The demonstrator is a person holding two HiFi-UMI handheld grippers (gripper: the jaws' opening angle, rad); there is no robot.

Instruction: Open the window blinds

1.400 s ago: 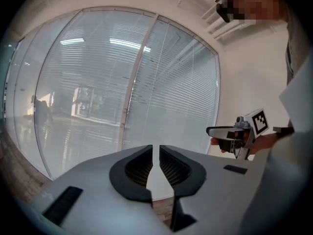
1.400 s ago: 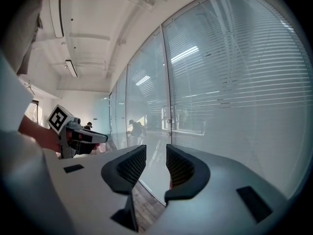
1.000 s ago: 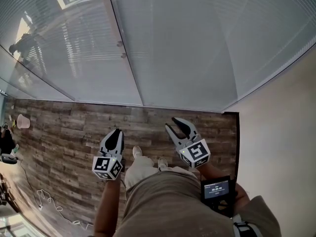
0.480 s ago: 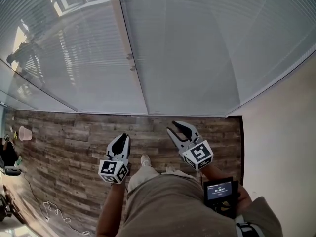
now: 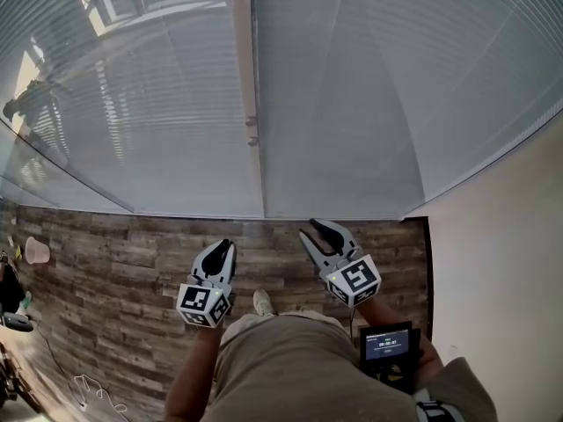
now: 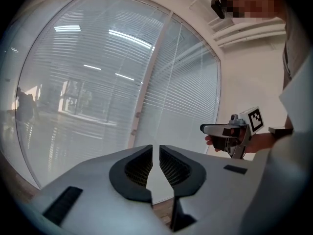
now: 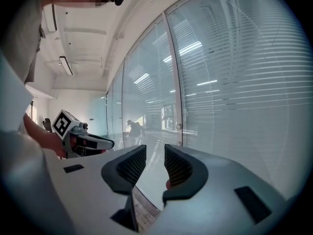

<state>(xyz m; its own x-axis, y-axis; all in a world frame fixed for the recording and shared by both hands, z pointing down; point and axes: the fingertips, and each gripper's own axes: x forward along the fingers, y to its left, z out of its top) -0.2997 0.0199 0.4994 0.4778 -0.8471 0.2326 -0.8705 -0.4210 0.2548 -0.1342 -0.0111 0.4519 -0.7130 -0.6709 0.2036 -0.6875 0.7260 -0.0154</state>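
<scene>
Head view shows us the blinds [image 5: 369, 104] at twelve o'clock shut, nothing begun; our left gripper [image 5: 221, 248] is closed and empty, our right gripper [image 5: 314, 230] open and empty.

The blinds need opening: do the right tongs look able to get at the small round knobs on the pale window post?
Probably yes: the right tongs stand open and empty, and only open air lies between them and the small round knobs on the pale window post.
</scene>
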